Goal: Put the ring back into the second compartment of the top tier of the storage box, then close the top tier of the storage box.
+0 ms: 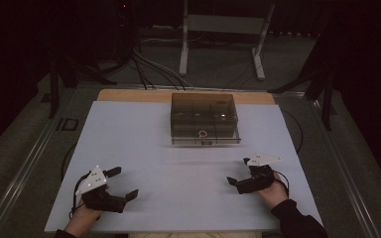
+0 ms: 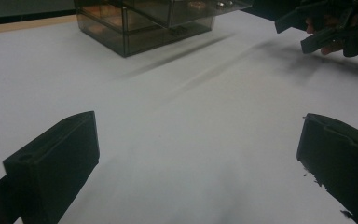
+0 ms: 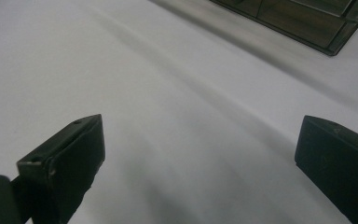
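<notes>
both grippers parked wide open, box sitting untouched at the back

biggest thing first: the white surface (image 1: 144, 148), bare across the middle. the smoky see-through box (image 1: 205, 119) sits on it toward the far edge, about centred, split into compartments. everything else i'll place off that box.

the left gripper (image 1: 125, 183) is well apart from the box, down near the front edge and off to its left, held in a hand (image 1: 85, 214). jaws spread wide, nothing between them. the right gripper (image 1: 239, 171) is nearer the box but still clear of it, in front and a bit right, jaws wide and empty too.

smallest bit: a little pale ring (image 1: 203, 133) inside the box, in a front compartment near the middle.
</notes>
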`<state>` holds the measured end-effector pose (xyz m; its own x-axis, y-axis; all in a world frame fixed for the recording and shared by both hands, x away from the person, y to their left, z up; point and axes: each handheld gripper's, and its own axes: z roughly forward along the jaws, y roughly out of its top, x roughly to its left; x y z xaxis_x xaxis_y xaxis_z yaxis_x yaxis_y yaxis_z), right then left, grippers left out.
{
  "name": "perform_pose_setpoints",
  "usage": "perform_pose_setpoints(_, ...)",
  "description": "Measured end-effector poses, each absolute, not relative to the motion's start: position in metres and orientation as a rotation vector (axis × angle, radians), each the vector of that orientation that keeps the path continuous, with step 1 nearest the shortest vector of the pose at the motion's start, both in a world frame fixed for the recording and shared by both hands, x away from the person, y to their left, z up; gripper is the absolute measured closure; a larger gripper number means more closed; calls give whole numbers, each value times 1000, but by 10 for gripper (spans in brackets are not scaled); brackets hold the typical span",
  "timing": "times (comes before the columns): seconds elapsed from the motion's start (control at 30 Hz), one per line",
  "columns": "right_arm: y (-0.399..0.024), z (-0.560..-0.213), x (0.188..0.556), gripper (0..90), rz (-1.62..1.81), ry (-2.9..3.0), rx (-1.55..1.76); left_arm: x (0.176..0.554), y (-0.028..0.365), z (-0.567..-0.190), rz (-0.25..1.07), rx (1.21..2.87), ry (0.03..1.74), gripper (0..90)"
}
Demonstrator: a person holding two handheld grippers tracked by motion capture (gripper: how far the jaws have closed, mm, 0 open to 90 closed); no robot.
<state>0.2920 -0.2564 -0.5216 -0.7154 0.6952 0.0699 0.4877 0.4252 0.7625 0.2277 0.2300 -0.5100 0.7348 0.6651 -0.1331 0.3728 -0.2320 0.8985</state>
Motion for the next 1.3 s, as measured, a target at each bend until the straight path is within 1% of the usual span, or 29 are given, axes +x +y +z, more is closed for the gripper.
perform_pose_setpoints(0.67,-255,-513,291,21,1176,2403,1006,229,231,-511,333,1844,814,0)
perform_pose_setpoints(1.3,-250,-493,286,21,1187,2360,993,230,230,-511,325,1842,811,0)
